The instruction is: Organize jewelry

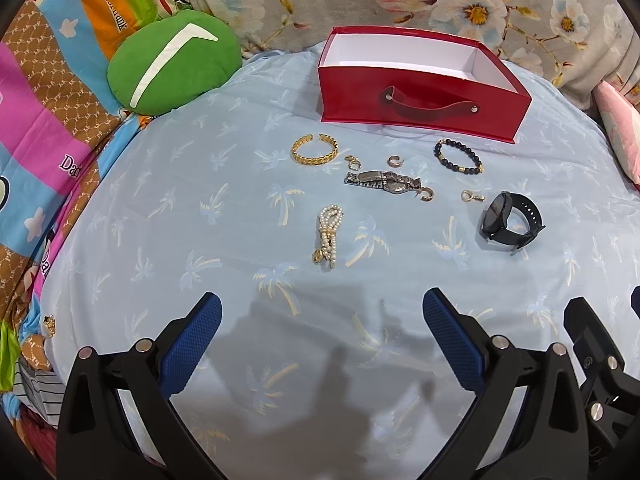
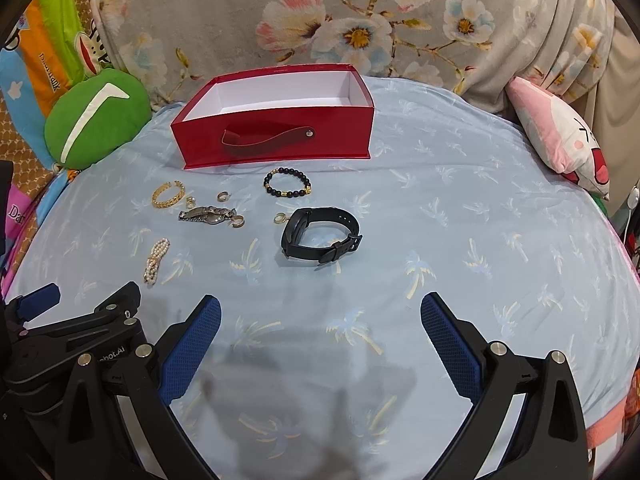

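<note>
An empty red box (image 1: 420,100) (image 2: 276,136) with a strap handle stands at the far side of the light blue bedsheet. In front of it lie a gold cuff bracelet (image 1: 315,149) (image 2: 168,194), a dark bead bracelet (image 1: 459,157) (image 2: 287,182), a silver metal watch (image 1: 384,182) (image 2: 208,214), several small gold earrings (image 1: 426,194), a pearl bracelet (image 1: 329,236) (image 2: 157,260) and a black smartwatch (image 1: 510,220) (image 2: 320,236). My left gripper (image 1: 322,304) is open, well short of the pearl bracelet. My right gripper (image 2: 320,304) is open, short of the smartwatch. Both hold nothing.
A green round cushion (image 1: 172,64) (image 2: 96,120) sits at the far left and a pink pillow (image 2: 560,136) at the far right. A floral blanket (image 2: 360,20) rises behind the box. A bright cartoon-print quilt (image 1: 40,120) borders the left.
</note>
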Demonstrator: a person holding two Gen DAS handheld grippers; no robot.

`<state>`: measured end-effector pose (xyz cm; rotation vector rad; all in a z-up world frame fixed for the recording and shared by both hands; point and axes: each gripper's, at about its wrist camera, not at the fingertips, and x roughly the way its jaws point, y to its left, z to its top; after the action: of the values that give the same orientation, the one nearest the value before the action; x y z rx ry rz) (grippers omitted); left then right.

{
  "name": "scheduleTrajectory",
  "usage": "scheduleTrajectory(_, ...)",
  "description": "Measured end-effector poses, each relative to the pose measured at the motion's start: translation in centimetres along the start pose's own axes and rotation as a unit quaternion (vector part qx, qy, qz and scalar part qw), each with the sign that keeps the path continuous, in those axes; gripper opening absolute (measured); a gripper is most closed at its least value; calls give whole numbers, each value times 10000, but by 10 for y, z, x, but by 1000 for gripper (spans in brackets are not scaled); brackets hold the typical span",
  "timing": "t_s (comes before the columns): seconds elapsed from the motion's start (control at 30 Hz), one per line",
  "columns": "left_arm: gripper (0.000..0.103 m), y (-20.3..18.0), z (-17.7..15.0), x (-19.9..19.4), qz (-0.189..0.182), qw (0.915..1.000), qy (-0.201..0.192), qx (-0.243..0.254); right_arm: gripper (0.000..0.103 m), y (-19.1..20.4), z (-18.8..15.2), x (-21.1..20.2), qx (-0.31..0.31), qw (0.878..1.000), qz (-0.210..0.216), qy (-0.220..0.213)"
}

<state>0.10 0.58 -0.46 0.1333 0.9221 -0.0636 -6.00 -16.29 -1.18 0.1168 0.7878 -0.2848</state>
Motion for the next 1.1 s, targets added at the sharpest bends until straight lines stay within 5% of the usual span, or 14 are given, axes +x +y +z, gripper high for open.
scheduleTrajectory(1.1,98,2,-3,0,-1,10000,4,-9,98,0,-1,0,22,10000,16,26)
